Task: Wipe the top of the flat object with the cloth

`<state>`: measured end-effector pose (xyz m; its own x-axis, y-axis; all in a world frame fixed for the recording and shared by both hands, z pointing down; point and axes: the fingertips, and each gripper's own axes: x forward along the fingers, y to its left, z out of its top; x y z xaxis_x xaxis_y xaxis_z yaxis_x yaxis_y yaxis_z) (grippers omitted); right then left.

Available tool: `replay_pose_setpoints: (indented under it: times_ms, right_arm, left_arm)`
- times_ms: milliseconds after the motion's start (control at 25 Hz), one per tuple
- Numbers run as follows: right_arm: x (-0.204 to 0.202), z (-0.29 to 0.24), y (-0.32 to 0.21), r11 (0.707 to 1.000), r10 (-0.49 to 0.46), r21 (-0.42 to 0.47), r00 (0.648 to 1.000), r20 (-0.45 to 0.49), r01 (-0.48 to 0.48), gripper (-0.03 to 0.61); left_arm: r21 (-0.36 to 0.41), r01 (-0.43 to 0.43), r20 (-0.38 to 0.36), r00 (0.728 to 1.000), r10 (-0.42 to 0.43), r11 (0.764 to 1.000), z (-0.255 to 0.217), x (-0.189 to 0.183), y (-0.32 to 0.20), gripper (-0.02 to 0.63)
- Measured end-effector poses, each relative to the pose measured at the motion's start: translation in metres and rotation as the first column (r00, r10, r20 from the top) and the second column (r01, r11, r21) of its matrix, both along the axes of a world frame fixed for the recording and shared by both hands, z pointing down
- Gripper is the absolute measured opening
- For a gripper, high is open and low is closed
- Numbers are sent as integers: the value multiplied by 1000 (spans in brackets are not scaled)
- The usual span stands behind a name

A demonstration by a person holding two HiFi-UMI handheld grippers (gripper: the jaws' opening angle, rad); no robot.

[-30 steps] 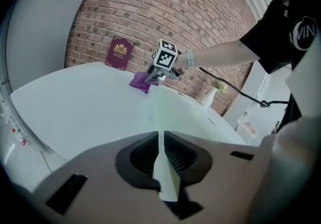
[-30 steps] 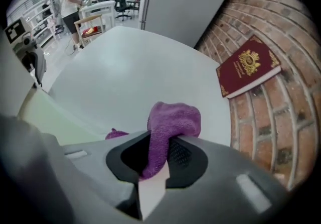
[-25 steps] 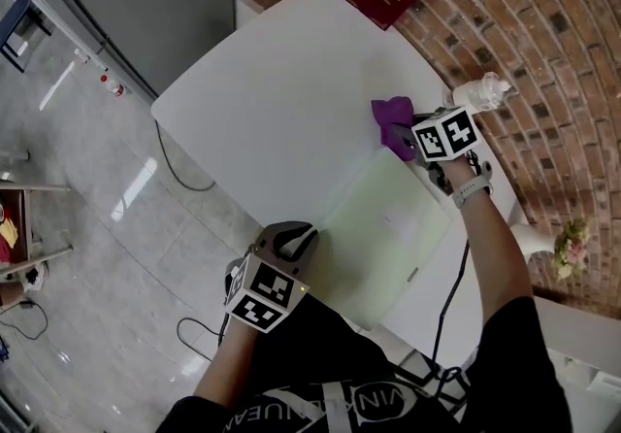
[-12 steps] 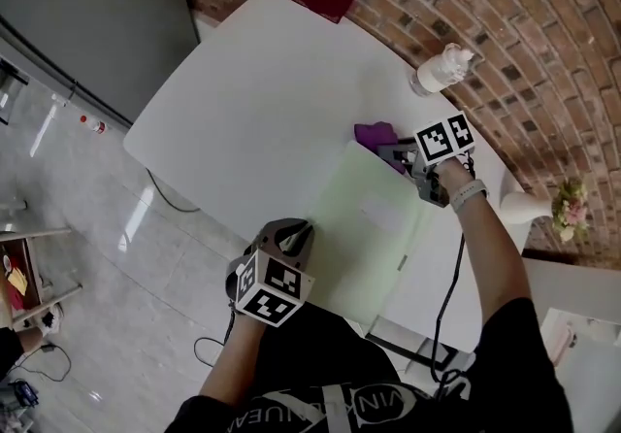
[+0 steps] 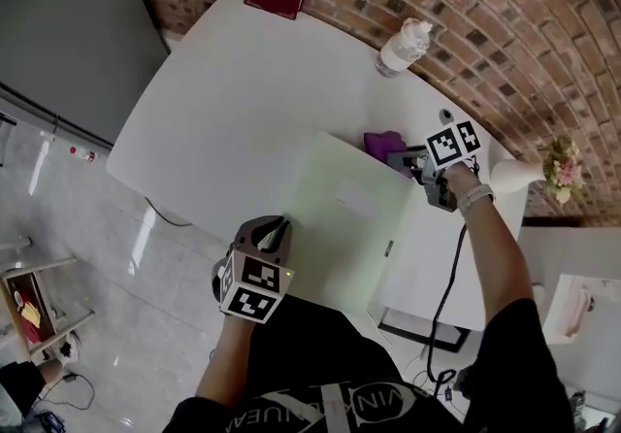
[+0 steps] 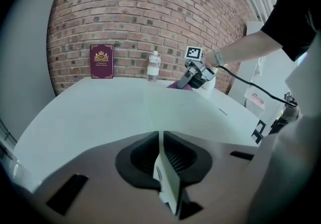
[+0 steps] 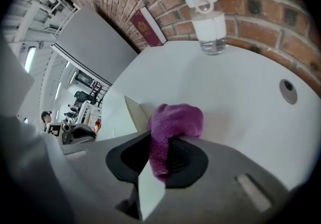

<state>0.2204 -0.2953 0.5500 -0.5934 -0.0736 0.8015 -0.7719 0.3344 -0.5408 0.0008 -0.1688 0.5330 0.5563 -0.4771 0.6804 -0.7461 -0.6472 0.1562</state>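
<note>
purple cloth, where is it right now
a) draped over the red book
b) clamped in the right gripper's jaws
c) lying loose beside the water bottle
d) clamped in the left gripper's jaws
B: the right gripper view shows the purple cloth pinched between the jaws of the right gripper, while the left gripper is shut on the edge of the pale green sheet.

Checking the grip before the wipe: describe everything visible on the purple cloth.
The purple cloth looks like soft, fuzzy terry, bunched into a rounded wad, not spread. The right claw is shut on its lower part; the rest bulges out ahead of the jaws. It sits low over the white table, at the far edge of the pale green flat object. Whether it presses on either surface is unclear.
</note>
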Motion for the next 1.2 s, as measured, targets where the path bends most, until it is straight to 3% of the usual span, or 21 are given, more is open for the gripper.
replay_pose_setpoints:
  times_ms: [240,360,440,600,680,760,960,1200]
  right_arm:
    - [39,2,18,993,109,42,994,-16,-108,61]
    - [63,2,22,974,207,104,977,-45,-201,61]
    - [81,-1,26,936,322,166,946,-49,-310,61]
    - [99,-9,50,824,516,285,856,-21,-490,61]
    - [98,-10,68,776,576,303,817,21,-554,61]
    - [91,-8,85,751,603,278,794,82,-599,61]
    - [67,-3,123,751,607,192,775,178,-632,61]
    - [33,1,184,794,561,140,802,207,-591,61]
  left_arm:
    - [7,2,19,1000,-2,1000,1,2,-1,31]
    - [2,11,3,1000,-11,1000,2,2,-1,31]
    - [1,15,-7,1000,-15,1000,2,3,-1,29]
    - [0,31,-14,999,-31,1000,2,2,-2,29]
    - [-1,38,-13,999,-38,999,1,1,-1,31]
    - [2,42,-7,999,-42,999,1,1,-1,31]
    - [-11,72,-30,997,-72,997,3,1,-2,29]
    - [-18,103,-45,994,-104,995,3,0,0,29]
